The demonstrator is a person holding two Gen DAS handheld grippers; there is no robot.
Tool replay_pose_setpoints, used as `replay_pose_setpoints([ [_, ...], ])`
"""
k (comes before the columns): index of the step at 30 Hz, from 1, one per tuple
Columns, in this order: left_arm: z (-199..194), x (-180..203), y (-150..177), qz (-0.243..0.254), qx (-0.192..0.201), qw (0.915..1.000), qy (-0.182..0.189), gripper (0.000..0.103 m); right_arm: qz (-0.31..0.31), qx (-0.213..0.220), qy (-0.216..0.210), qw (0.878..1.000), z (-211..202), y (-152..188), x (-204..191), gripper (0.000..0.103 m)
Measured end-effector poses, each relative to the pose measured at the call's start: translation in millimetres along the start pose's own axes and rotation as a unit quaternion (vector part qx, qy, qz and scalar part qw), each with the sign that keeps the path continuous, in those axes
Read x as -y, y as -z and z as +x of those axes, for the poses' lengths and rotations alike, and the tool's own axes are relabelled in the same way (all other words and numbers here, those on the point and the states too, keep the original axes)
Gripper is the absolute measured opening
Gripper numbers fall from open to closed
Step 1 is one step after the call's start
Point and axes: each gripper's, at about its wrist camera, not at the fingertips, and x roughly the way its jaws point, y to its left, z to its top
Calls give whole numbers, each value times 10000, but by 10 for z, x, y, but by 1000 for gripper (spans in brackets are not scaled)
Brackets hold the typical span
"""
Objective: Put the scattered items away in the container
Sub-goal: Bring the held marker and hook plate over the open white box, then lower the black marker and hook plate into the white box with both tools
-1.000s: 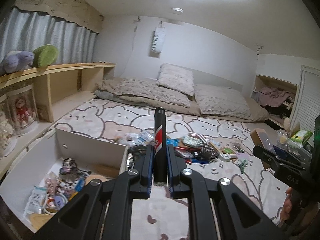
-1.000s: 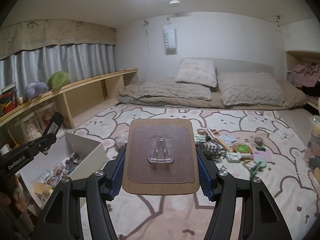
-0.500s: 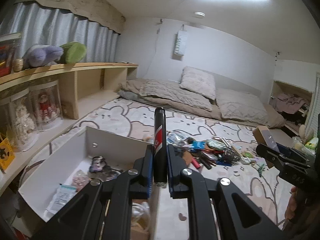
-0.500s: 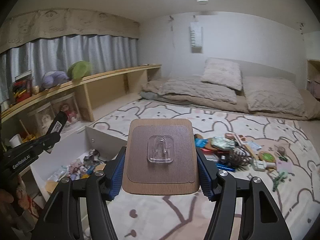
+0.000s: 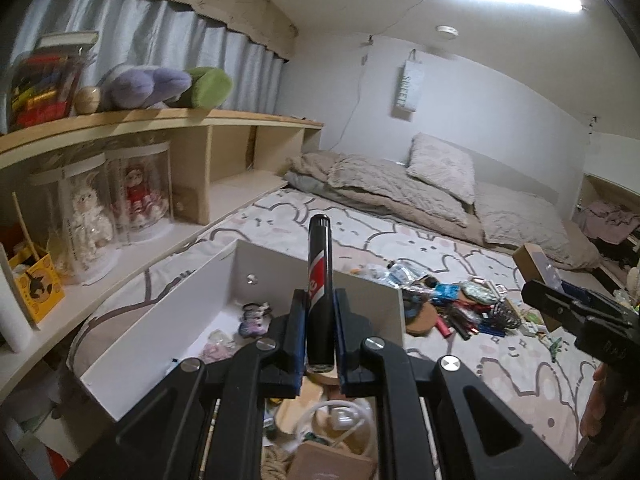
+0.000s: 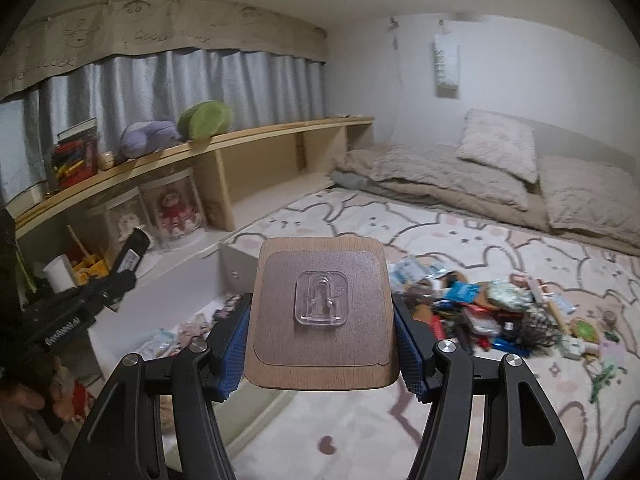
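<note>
Above white drawer (image 5: 192, 320), left gripper (image 5: 319, 336) tilted downward

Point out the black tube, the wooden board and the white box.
black tube (image 5: 319, 280): left wrist view, its red label.
wooden board (image 6: 320, 378): right wrist view, bare lower edge.
white box (image 5: 276, 268): left wrist view, inner far wall.

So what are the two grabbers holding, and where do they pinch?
Left gripper pinches the black tube near its bottom end. Right gripper squeezes the wooden board by its side edges.

We have carried both grippers, left gripper (image 5: 320, 336) and right gripper (image 6: 322, 344), leftward, now closer to the white box (image 5: 280, 276).
</note>
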Motion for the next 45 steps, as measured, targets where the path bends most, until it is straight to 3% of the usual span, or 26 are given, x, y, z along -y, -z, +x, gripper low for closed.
replay_pose_setpoints([
  [8, 131, -198, 74, -77, -166, 9997, -166, 12, -138, -346, -434, 9984, 369, -44, -234, 64],
  [19, 365, -448, 99, -149, -357, 9986, -362, 12, -427, -856, -636, 9934, 900, -51, -476, 64],
  [29, 499, -553, -80, 70, -434, 9982, -416, 12, -646, -1474, -896, 9829, 1490, -161, -671, 64],
  [35, 575, -624, -245, 149, -450, 9982, -375, 12, -507, -1900, -981, 9756, 1849, -172, -672, 64],
  [38, 590, -693, -360, 29, -502, 9987, -103, 12, -340, -2179, -1095, 9692, 2000, -141, -634, 64],
  [45, 720, -597, -526, 675, -567, 9957, -279, 12, -117, -2504, -1083, 9620, 2200, -58, -575, 64],
])
